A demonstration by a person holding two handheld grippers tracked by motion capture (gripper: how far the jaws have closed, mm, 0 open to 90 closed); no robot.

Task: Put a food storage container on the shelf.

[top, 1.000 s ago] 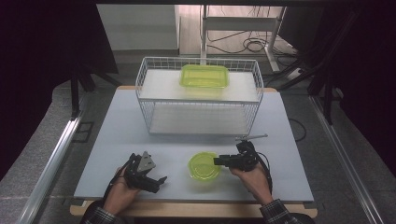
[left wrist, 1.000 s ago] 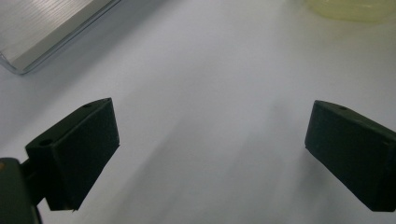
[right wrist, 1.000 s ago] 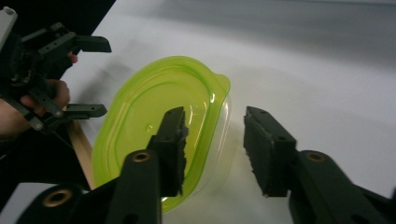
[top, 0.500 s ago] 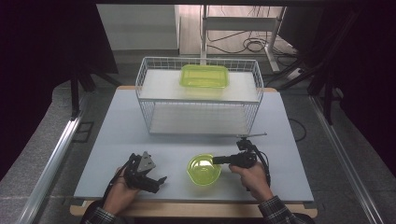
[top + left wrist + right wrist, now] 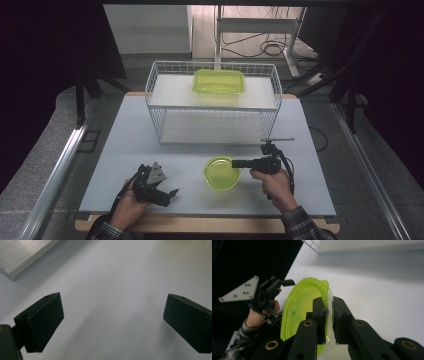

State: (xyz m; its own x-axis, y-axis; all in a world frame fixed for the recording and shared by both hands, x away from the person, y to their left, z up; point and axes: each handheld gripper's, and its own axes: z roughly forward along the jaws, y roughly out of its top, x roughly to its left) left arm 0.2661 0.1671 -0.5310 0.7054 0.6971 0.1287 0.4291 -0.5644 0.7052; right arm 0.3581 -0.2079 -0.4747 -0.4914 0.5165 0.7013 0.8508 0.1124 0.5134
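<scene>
A translucent lime-green bowl [image 5: 219, 173] sits on the white table near the front edge. My right gripper [image 5: 236, 164] comes in from the bowl's right and is shut on its rim. In the right gripper view the jaws [image 5: 329, 305] pinch the thin wall of the bowl [image 5: 299, 305], one pad inside and one outside. These jaws have just been closing with the rim between them. My left gripper [image 5: 170, 192] rests at the front left, open, and in its own view the gripper [image 5: 112, 307] has only bare tabletop between its jaws. The left gripper [image 5: 274, 287] lies beyond the bowl.
A white wire basket [image 5: 150, 95] with two shelves stands at the back middle of the table. A lime-green rectangular container [image 5: 219, 81] lies on its upper shelf. A corner of the basket's shelf [image 5: 22, 255] appears ahead of the left jaws.
My right gripper edged left and its jaws closed on the bowl's right rim. The left gripper stayed where it was.
</scene>
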